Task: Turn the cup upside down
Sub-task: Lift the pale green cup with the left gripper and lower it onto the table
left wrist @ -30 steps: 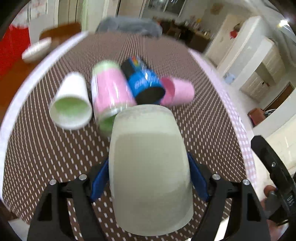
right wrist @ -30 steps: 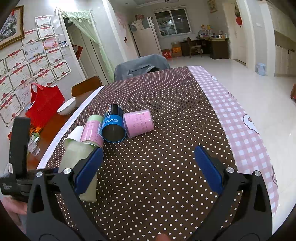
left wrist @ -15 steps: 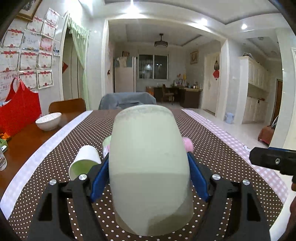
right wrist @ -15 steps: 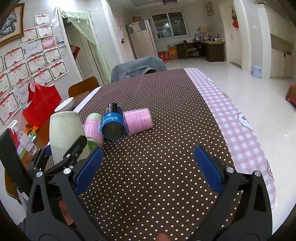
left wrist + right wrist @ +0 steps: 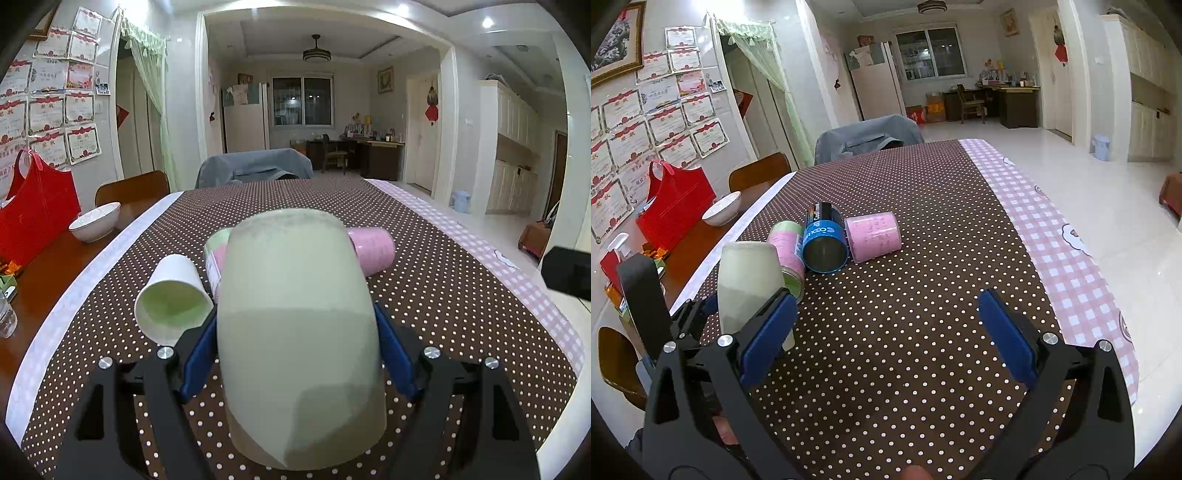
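Note:
My left gripper is shut on a pale green cup. The cup stands upside down, closed base up and wide rim at the dotted tablecloth. It also shows in the right wrist view, at the table's left. My right gripper is open and empty above the tablecloth, to the right of the cup. Behind the cup lie a white cup, a pink and green cup, a blue can and a pink cup, all on their sides.
A white bowl and a red bag sit on the wooden side table at the left. A grey-covered chair stands at the table's far end. The pink checked cloth edge runs along the right.
My left gripper has tilted up from looking down at the table to level, turning the pale green cup base up and lowering it toward the cloth. The right gripper has stayed open.

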